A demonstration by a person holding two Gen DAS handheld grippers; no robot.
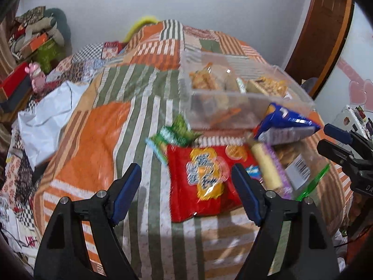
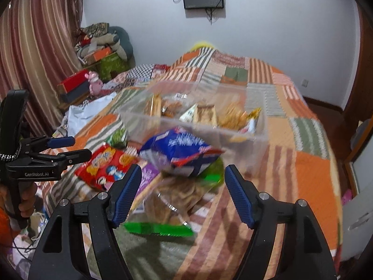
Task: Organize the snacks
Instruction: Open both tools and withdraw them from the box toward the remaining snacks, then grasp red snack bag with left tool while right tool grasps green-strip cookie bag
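A clear plastic bin (image 1: 244, 98) (image 2: 256, 140) with several snack packs in it stands on the patchwork bed. In front of it lie loose snacks: a red cracker bag (image 1: 200, 184) (image 2: 105, 165), a blue bag (image 1: 284, 126) (image 2: 179, 149), a green pack (image 1: 177, 133) (image 2: 119, 137), a clear bag of biscuits with a green strip (image 2: 172, 205) (image 1: 300, 163) and a pale stick pack (image 1: 265, 165). My left gripper (image 1: 186, 179) is open and empty, just above the red bag. My right gripper (image 2: 183, 184) is open and empty, over the biscuit bag and blue bag.
The bedspread (image 1: 105, 140) carries a white plastic bag (image 1: 46, 121) at the left. Boxes and folded cloth (image 2: 98, 53) are piled by the curtain. The right gripper shows at the right edge of the left wrist view (image 1: 345, 149); the left gripper shows at the left of the right wrist view (image 2: 58, 149).
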